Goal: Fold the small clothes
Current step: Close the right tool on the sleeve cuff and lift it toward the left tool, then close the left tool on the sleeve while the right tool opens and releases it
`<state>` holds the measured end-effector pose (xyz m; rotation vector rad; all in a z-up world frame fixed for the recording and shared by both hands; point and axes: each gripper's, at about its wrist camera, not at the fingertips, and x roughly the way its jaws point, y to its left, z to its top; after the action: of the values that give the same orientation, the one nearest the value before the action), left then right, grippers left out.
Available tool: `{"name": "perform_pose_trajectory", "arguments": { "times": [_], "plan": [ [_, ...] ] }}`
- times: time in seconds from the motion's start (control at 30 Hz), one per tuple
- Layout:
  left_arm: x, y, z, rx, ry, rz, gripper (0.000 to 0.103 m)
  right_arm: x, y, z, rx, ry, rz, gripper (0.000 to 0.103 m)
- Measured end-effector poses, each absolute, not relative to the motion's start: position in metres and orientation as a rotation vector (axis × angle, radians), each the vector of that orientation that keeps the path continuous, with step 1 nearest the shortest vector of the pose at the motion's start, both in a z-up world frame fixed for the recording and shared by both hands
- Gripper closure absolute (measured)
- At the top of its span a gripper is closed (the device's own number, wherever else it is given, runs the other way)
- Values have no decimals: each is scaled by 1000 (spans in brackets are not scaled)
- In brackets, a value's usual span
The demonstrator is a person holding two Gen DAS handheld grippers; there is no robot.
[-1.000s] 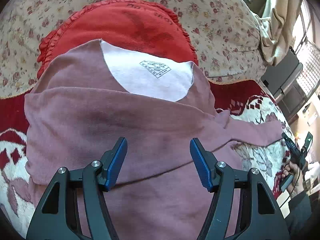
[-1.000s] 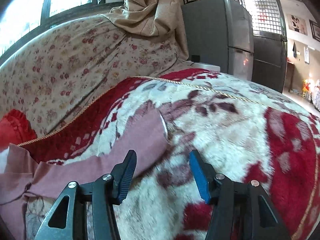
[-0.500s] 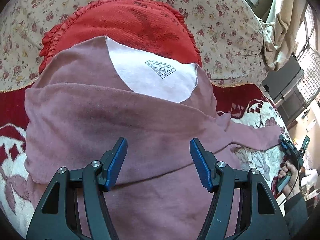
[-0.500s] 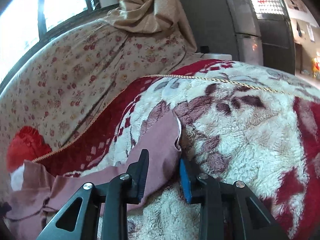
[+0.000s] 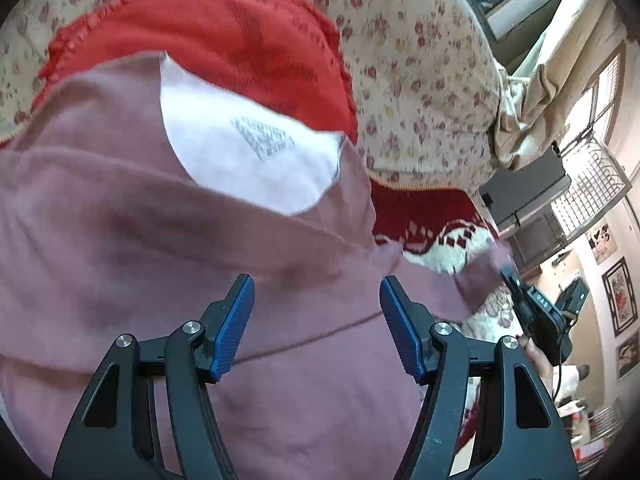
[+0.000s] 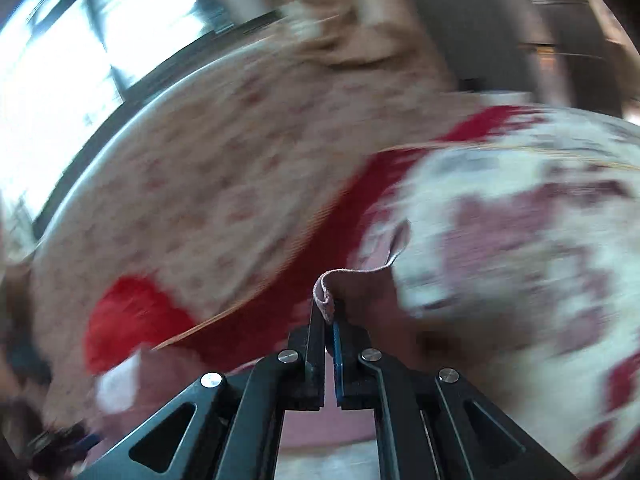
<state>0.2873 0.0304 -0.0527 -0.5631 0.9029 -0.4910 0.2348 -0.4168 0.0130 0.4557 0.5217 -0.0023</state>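
Observation:
A dusty pink top (image 5: 168,248) with a white inner neck panel (image 5: 244,160) lies on the sofa, its collar against a red cushion (image 5: 224,36). My left gripper (image 5: 316,312) hovers open just over its middle, nothing between the blue pads. The top's right sleeve (image 5: 476,276) stretches out to the right, where my right gripper (image 5: 516,284) holds its end. In the blurred right wrist view, the right gripper (image 6: 329,320) is shut on the sleeve cuff (image 6: 326,292), which bunches up out of the jaws and lifts off the blanket.
The sofa has a floral cream backrest (image 5: 420,76) and a red-and-white fleece blanket (image 6: 520,240) on the seat. A beige cloth (image 5: 548,92) hangs over the backrest at right. A dark cabinet (image 5: 528,192) and a window grille (image 5: 588,188) stand beyond the sofa's end.
The right gripper closed on the sleeve cuff and swung it left and up off the blanket. The left gripper stayed open over the top, tilting a little.

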Motion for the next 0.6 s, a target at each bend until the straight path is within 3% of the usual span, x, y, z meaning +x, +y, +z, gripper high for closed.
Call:
{"name": "perform_pose_trajectory", "arguments": {
  "times": [0.33,0.6],
  "plan": [
    [300,22,-62,-674,965,-528,37,273,-177,-54,212,832,445,100],
    [318,-1,-92,-718,1100,-565,37,260,-138,-77,101,850,482,100]
  ]
}}
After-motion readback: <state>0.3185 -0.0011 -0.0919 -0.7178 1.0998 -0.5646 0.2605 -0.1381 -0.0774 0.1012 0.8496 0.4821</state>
